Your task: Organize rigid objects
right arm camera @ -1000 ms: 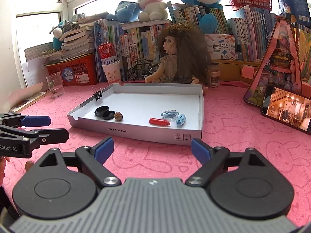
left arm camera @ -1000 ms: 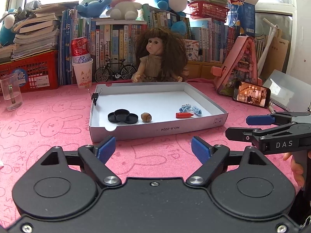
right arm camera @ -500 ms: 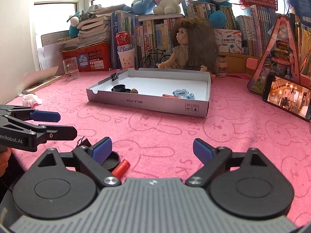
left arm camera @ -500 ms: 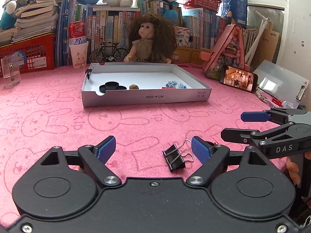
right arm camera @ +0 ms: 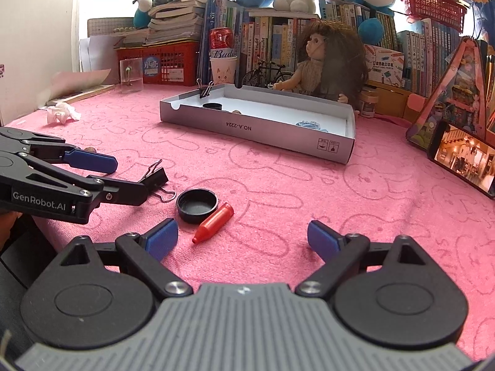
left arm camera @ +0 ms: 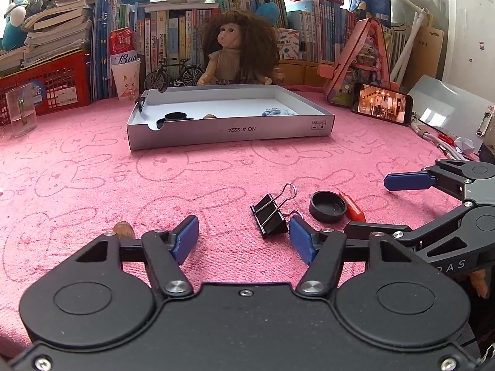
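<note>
Worktop [left arm camera: 92,167] under a pink cloth printed with rabbit outlines. Near centre, loose on the cloth: black binder clip [left arm camera: 268,215], black round cap [left arm camera: 327,206] lying open side up, and a red pointed pen cap [right arm camera: 214,222] touching the round cap's right edge; a small brown nut-like piece [left arm camera: 123,229] sits at near left, partly behind the left tongs. Left tongs [left arm camera: 244,238]: blue pads apart, jaws just now narrowing, nothing between them, the binder clip just beyond the right pad; side plate seen from the right wrist view reads "GenRobot.AI". Right tongs [right arm camera: 243,237]: pads wide apart, empty, the red cap just ahead of the left pad. Farther back: shallow white box tray [left arm camera: 229,131] lettered "NO.A-2224", holding black caps, a brown piece and a blue item, with a binder clip on its far left wall. Behind: long-haired doll [left arm camera: 239,52], model bicycle [left arm camera: 173,74], red "Bud" can [left arm camera: 123,46] on a cat-print paper cup, rows of books, phone [left arm camera: 382,107] with lit screen.
</note>
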### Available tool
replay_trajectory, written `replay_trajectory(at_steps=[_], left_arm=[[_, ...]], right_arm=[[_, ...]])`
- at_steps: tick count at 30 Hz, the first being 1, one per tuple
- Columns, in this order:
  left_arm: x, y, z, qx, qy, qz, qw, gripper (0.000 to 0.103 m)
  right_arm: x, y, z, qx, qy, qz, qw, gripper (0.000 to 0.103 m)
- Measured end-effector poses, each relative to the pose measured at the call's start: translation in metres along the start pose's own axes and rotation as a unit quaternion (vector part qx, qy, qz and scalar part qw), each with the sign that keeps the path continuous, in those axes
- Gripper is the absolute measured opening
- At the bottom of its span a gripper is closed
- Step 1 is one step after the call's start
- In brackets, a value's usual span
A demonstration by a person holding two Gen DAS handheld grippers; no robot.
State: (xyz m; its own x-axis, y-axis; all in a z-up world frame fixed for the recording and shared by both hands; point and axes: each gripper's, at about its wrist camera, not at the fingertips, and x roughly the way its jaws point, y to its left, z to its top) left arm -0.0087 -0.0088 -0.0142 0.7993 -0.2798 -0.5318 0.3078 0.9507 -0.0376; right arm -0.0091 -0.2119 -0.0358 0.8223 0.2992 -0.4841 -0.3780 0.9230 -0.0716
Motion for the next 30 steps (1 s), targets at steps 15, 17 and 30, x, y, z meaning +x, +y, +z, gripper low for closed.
replay_trajectory(at_steps=[15, 17, 30], left_arm=[[0.009, 0.014, 0.008, -0.011, 0.000, 0.034, 0.9994, 0.061], [0.010, 0.016, 0.010, -0.013, 0.000, 0.037, 0.9992, 0.061], [0.019, 0.026, 0.016, -0.018, 0.000, 0.067, 0.9976, 0.061]], right_arm=[[0.000, -0.017, -0.001, 0.020, 0.003, -0.059, 0.998, 0.097], [0.001, -0.020, -0.001, 0.023, 0.005, -0.068, 0.997, 0.097], [0.000, -0.031, -0.001, 0.026, 0.013, -0.119, 0.992, 0.099]])
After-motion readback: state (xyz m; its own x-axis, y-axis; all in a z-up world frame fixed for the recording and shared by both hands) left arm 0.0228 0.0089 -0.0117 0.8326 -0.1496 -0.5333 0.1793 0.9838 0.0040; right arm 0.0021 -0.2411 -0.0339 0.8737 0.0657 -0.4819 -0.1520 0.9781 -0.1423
